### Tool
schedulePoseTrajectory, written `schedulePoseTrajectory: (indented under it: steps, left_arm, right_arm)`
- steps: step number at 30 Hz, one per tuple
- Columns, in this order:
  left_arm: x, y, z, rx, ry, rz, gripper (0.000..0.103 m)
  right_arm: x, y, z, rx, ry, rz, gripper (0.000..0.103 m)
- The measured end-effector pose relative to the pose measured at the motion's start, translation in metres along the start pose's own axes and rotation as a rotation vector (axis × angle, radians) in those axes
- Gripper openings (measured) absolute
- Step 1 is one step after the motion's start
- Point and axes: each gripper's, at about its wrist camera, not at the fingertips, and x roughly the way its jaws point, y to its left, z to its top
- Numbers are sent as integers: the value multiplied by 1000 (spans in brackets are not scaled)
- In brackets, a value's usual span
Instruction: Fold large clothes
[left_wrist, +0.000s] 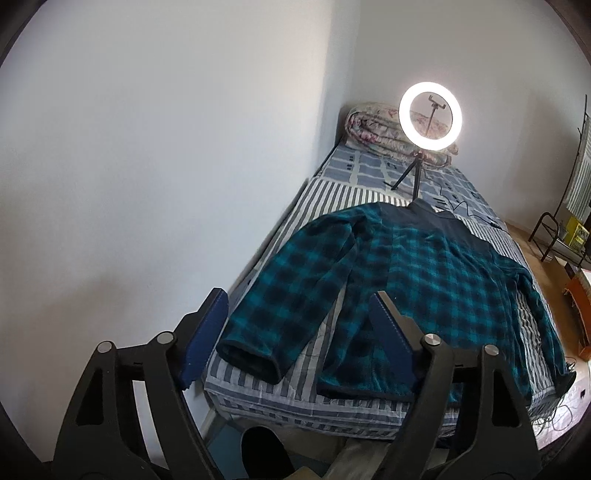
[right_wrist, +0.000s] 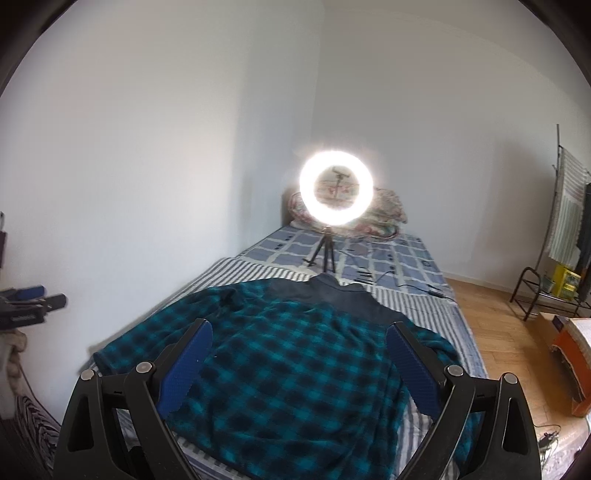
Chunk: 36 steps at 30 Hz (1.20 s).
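A teal and black plaid fleece jacket (left_wrist: 417, 280) with a dark yoke and collar lies spread flat on the striped bed (left_wrist: 332, 195), collar towards the far end. Its left sleeve (left_wrist: 280, 306) lies along the wall side and its right sleeve runs down the bed's right edge. My left gripper (left_wrist: 301, 306) is open and empty, above the near left part of the bed. My right gripper (right_wrist: 299, 336) is open and empty, above the middle of the jacket (right_wrist: 288, 369). The left gripper also shows at the far left of the right wrist view (right_wrist: 33, 299).
A lit ring light on a small tripod (left_wrist: 430, 122) stands on the bed beyond the collar, with a cable trailing right. A rolled quilt (left_wrist: 373, 129) lies at the bed's head. A white wall runs along the left. A wooden floor, a metal rack (right_wrist: 546, 291) and an orange box (right_wrist: 572, 354) are on the right.
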Motion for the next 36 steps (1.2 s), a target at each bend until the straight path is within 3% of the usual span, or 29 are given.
schedulePoseTrajectory:
  steps: [7, 9, 15, 18, 22, 27, 28, 30, 36]
  left_arm:
    - [66, 31, -31, -162, 164, 34, 74]
    - [82, 44, -41, -238, 201, 36, 68]
    - [124, 71, -70, -412, 289, -14, 48]
    - [145, 79, -82, -487, 320, -73, 44]
    - [168, 77, -87, -504, 350, -112, 40]
    - [192, 79, -93, -491, 395, -79, 40]
    - [196, 82, -95, -509, 397, -85, 37]
    - [201, 84, -98, -517, 404, -88, 5]
    - [182, 77, -95, -495, 347, -161, 3]
  right_arm:
    - [53, 5, -7, 31, 61, 124, 96]
    - [74, 3, -14, 54, 103, 171, 96]
    - [128, 5, -38, 66, 307, 311, 91]
    - [137, 8, -48, 61, 346, 323, 88]
    - [139, 10, -56, 53, 368, 319, 88]
    - [146, 16, -64, 34, 397, 317, 88]
    - [147, 17, -66, 32, 401, 315, 88]
    - [148, 18, -68, 24, 407, 314, 88]
    - [151, 20, -67, 9, 410, 311, 88]
